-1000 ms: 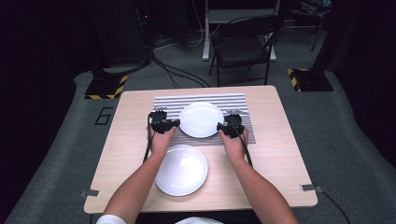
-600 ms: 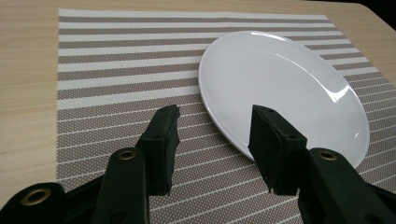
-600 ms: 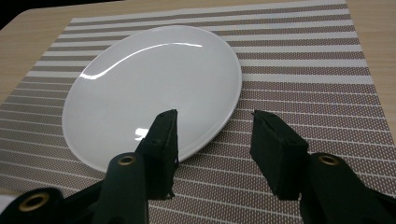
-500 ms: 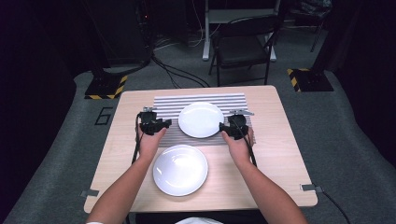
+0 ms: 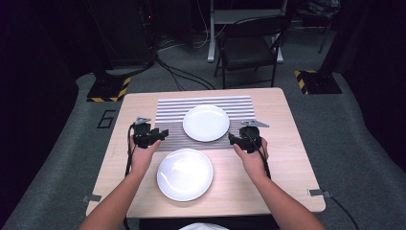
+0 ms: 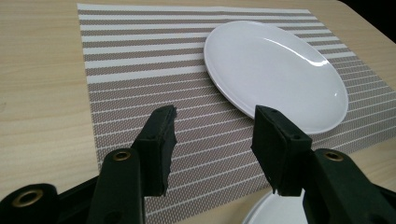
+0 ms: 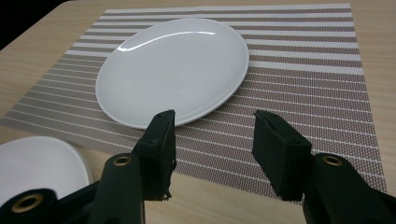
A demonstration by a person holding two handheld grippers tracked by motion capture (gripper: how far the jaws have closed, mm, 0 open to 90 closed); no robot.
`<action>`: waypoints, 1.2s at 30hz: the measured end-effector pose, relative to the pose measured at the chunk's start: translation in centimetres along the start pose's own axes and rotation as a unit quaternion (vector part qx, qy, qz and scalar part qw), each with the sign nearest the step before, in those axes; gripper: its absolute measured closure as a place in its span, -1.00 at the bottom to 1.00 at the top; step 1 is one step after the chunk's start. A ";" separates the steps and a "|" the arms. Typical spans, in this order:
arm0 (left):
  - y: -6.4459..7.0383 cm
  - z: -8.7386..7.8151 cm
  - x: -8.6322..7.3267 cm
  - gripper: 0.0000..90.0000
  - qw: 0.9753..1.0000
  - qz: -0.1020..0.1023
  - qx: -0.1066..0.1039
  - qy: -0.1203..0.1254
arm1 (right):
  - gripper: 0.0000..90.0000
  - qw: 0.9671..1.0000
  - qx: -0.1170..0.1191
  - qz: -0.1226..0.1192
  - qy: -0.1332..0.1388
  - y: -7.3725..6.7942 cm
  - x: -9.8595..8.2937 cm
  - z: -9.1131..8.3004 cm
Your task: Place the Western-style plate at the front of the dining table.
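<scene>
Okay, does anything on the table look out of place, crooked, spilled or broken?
Nothing is spilled or broken. One white plate lies flat on the striped placemat, but the second plate sits off the mat on the bare table, nearer the person. Both the left gripper and right gripper are open and empty.

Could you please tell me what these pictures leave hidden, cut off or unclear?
- Near plate: left gripper view, cut by the bottom edge and hidden behind a jaw.
- Near plate, right gripper view: cut by the left edge.
- Placemat: middle hidden under the far plate in the high view.
</scene>
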State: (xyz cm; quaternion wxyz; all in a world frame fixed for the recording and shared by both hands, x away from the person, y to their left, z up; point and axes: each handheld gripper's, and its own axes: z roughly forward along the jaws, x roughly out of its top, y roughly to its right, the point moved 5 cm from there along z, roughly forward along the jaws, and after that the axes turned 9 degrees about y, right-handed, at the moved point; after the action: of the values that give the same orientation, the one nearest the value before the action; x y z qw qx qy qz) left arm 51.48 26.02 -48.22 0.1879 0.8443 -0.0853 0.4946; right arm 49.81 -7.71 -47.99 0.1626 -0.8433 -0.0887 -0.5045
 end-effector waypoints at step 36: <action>-2.9 -4.6 -7.0 -0.03 1.000 0.018 0.008 -0.021 | -0.07 0.998 0.015 -0.055 -0.005 2.6 -5.6 -4.9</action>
State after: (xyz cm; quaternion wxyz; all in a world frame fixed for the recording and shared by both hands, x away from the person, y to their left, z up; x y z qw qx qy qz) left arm 45.31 30.20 -52.92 0.1705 0.8542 -0.1008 0.4808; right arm 43.92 -11.81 -51.25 0.1468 -0.8370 -0.1433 -0.5073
